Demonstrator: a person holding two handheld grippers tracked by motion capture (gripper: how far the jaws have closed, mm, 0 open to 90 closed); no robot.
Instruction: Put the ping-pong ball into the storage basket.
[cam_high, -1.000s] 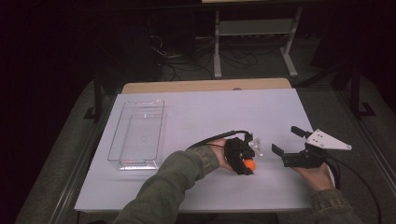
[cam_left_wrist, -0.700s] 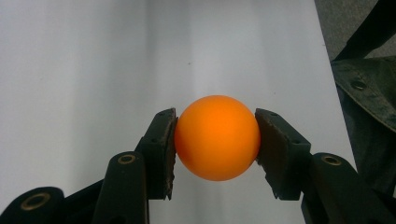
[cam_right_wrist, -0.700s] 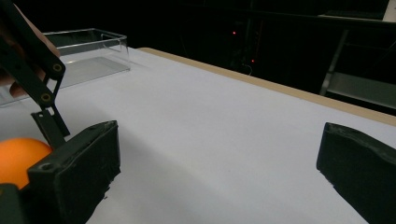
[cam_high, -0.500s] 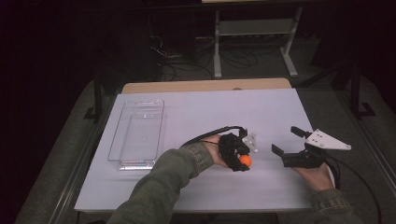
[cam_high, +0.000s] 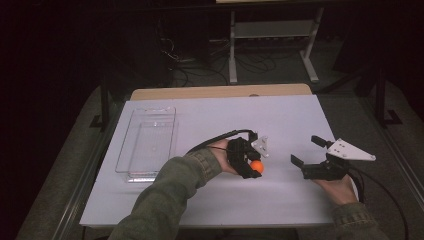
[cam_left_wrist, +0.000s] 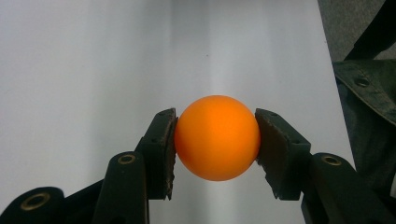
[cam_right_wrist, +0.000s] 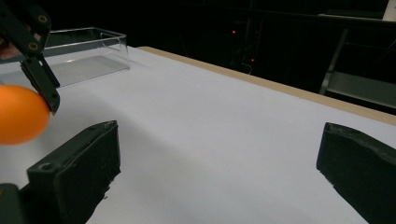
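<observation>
High view, left gripper (cam_high: 254, 169): centre of frame, jaws clamped on the orange ball (cam_high: 257, 166); green sleeve (cam_high: 165, 200) comes in from bottom left.
High view, right gripper (cam_high: 306, 153): right of centre, jaws spread wide, nothing between them; well apart from the ball, bare tabletop in the gap.
High view, clear tray (cam_high: 148, 142): left part of the white table (cam_high: 280, 115), near its left edge, empty; open strip of table between tray and left gripper.
High view, edges: wide free surface toward the far wooden edge (cam_high: 220, 92); right gripper sits near the table's right edge; front edge close under both hands.
Left gripper view, ball (cam_left_wrist: 217, 137): centre of frame, squeezed between both pads, one pad touching each side; white table behind, table edge at upper right, sleeve at right edge.
Right gripper view, own jaws: far apart at lower left and lower right, holding nothing; open table between them.
Right gripper view, ball (cam_right_wrist: 21, 114): left edge of frame, held by the other gripper's jaw; tray (cam_right_wrist: 88, 46) at upper left.
Change vs earlier frames: left gripper with ball has shifted left and slightly toward the front edge, gap to the right gripper wider; right gripper and tray stay in place.
</observation>
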